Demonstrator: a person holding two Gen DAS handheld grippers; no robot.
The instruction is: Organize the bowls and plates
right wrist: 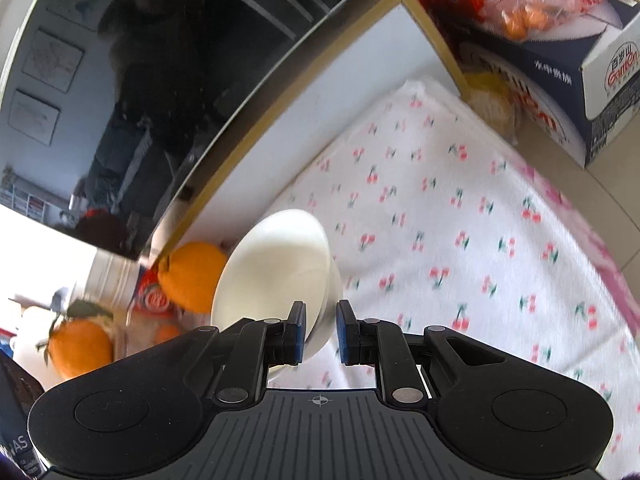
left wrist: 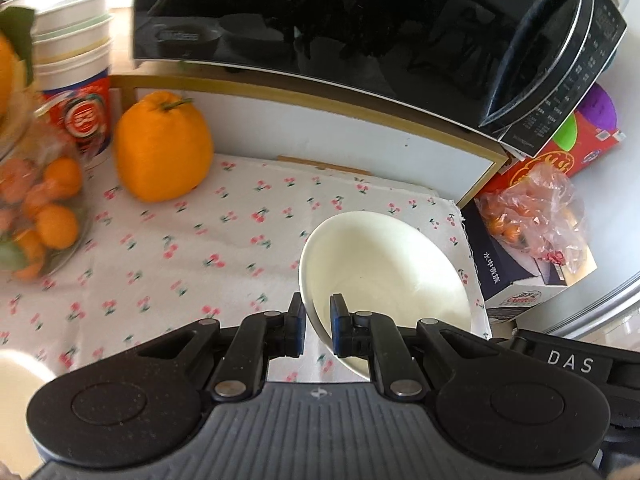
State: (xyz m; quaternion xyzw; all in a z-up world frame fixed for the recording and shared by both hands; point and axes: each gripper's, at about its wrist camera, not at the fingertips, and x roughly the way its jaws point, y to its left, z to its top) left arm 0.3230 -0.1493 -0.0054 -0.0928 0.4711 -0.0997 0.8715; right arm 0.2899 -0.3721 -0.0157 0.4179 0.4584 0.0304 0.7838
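The left hand-held gripper (left wrist: 318, 328) is clenched on the rim of a white bowl (left wrist: 384, 268): one blue pad sits outside the wall, the other inside, and the bowl hangs tilted above the cherry-print cloth (left wrist: 180, 240) that covers the worktop, near the cloth's right edge in the left wrist view. The bowl is empty and its inside faces the camera.

The right hand-held gripper (right wrist: 321, 330) is likewise grasping the rim of white bowls (right wrist: 280, 268). A second rim line shows along their right side, so it looks like two bowls nested, though the blur makes this hard to settle. They are tipped on edge over the cherry-print cloth (right wrist: 460, 240), opening turned to the left of the right wrist view.

Behind the cloth runs a white panel with a gold frame (left wrist: 320, 128), and a black glossy microwave oven (left wrist: 340, 20) stands on top of it. At the far left of the cloth rests a large orange citrus fruit with a stem (left wrist: 164, 148); beside it is a stack of paper cups (left wrist: 74, 60) and a clear dish of small oranges (left wrist: 44, 216), both blurred. Right of the worktop, on the floor, stands a dark blue carton (left wrist: 516, 276) with a plastic bag of small oranges (left wrist: 532, 216) lying on it, and a red box (left wrist: 576, 152) behind.
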